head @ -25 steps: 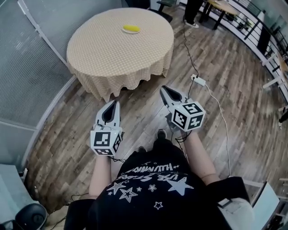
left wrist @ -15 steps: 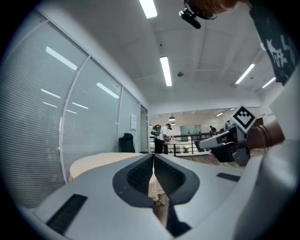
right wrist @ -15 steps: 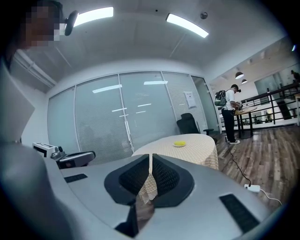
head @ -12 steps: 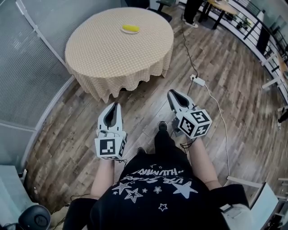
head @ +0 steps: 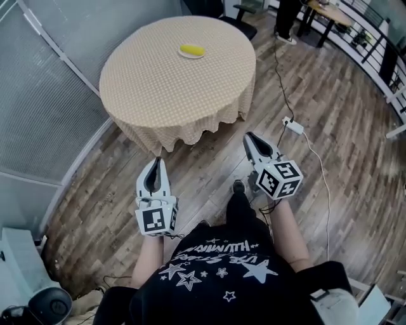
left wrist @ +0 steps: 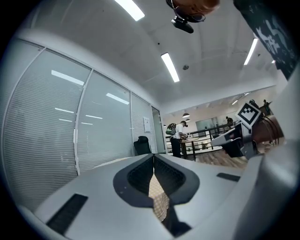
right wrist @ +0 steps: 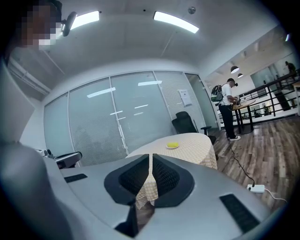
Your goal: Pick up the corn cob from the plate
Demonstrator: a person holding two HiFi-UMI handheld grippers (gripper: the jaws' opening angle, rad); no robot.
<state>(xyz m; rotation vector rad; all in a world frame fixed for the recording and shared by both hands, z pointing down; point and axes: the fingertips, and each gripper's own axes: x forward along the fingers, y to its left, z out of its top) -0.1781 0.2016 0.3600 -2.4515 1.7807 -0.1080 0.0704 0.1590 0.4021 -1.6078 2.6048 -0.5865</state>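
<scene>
Wood-plank floor [head: 342, 178], glass wall with blinds running along 9 to 11 o'clock in the head view. Round bench [head: 158, 89] under a checked cloth sits at 12 o'clock from the person. Corn cob [head: 191, 49] lies on a small white plate [head: 190, 56] at about 1 o'clock on the bench top, near the far edge. Nothing touches it, and both tools are well apart from it. Left hand-held gripper [head: 155, 160] is over the floor at 6 o'clock from the bench, just short of the cloth hem, pointing at the bench. Its jaws are together at the tips with nothing between them; its own view shows only cloth through the gap behind the tips. Right hand-held gripper [head: 248, 135] is at 5 o'clock from the bench, also over bare floor. Its jaws are closed tip to tip and empty, and the cob is small and yellow above and right of its tips in the right gripper view. White power strip [head: 293, 126] lies on the floor at 4 o'clock from the bench, its cable running toward 12 o'clock. Dark office chair [head: 219, 7] stands just past the bench's far edge. Another person's legs [head: 288, 16] stand by a table at 1 o'clock, next to a black railing [head: 374, 47].
</scene>
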